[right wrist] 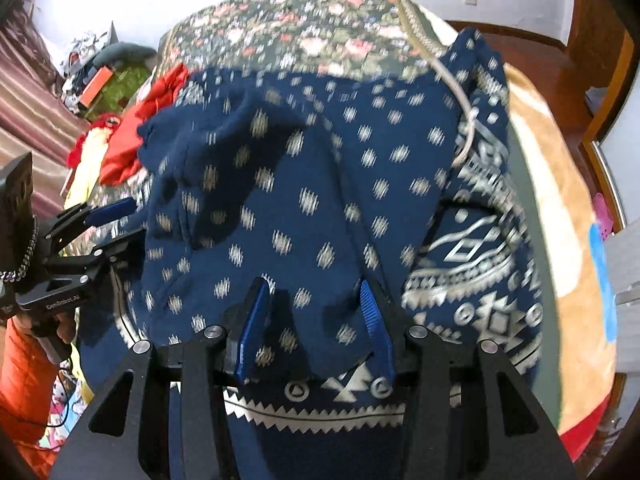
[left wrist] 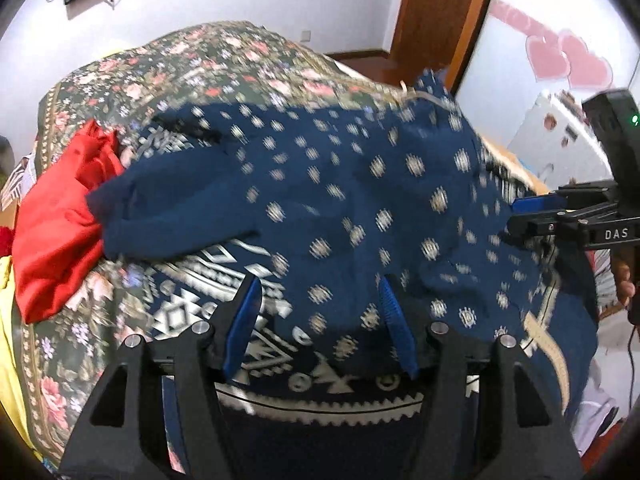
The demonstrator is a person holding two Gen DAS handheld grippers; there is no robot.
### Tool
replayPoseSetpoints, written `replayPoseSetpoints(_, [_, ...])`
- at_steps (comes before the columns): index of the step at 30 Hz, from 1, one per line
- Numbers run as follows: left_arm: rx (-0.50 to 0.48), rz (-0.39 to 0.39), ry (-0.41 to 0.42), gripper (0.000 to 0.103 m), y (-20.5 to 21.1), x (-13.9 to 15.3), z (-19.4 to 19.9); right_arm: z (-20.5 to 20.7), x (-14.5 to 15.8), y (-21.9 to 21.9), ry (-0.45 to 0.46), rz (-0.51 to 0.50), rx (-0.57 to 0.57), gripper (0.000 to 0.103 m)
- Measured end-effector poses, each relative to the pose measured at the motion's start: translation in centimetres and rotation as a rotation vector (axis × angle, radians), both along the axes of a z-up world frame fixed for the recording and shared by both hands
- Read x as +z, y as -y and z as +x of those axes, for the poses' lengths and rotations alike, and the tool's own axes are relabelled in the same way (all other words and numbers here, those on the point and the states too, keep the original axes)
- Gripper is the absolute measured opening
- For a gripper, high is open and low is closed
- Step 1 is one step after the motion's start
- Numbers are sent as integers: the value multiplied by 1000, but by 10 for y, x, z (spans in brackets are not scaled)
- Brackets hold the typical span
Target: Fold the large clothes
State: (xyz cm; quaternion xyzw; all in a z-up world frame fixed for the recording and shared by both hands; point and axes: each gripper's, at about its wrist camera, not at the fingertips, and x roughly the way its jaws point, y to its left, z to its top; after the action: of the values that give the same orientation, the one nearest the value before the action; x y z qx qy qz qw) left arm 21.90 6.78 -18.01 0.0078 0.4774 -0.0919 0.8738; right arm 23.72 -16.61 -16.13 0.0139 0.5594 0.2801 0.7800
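Bed (left wrist: 168, 80), flowered cover, cut off at frame edges in both views. Blue patterned garment (left wrist: 360, 184) sprawled across bed centre, blurred, folds hide its lower layers. Red cloth (left wrist: 56, 240) at left edge, partly under garment. Only left view shows heart stickers (left wrist: 568, 56), upper right; only right view shows orange sleeve (right wrist: 24, 380), lower left. Left tongs (left wrist: 320, 320) open, nothing gripped, garment just beyond tips. Right tongs (right wrist: 316, 320) part open, garment fold between blue pads, grip unclear.

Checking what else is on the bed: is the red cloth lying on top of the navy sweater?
No, the red cloth lies beside the navy sweater, its edge tucked under the sleeve.
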Motion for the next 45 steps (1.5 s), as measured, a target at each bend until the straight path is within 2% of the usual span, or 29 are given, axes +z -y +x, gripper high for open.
replayPoseSetpoints(4, [65,-20,58,60,-28,23,16,15,19,17,76,3,-62,44])
replayPoseSetpoints(7, [126,-18,88,61,-52,35,33,25,27,29,99,22,-110,44])
replayPoseSetpoints(10, [173,-48,92,61,-78,40,52,38,33,40,130,15,-161,44])
replayPoseSetpoints(12, [205,-94,75,61,-97,39,67,47,34,45,143,1,-185,44])
replayPoseSetpoints(15, [230,-152,34,61,-122,30,91,58,31,54,155,-16,-223,45])
replayPoseSetpoints(19, [244,-155,-4,61,-138,17,115,72,16,60,134,-33,-262,48])
replayPoseSetpoints(23, [219,-182,-3,61,-141,6,126,85,-4,63,87,-34,-286,48])
replayPoseSetpoints(25, [230,-166,-25,61,-142,-2,134,90,-12,64,70,-36,-300,48])
replayPoseSetpoints(28, [281,-89,-56,61,-145,-15,144,99,-21,67,47,-25,-322,48])
replayPoseSetpoints(32, [270,-118,-114,61,-150,-36,154,107,-30,71,33,-16,-345,48])
replayPoseSetpoints(35, [294,-110,-156,62,-148,-55,159,116,-40,72,8,0,-357,48])
replayPoseSetpoints(38, [324,-175,-154,69,-149,-66,158,126,-49,71,-19,20,-370,48])
replayPoseSetpoints(40, [343,-210,-154,70,-152,-69,159,130,-49,70,-11,17,-366,48])
replayPoseSetpoints(45, [363,-268,-136,63,-159,-68,161,148,-48,61,5,2,-330,48])
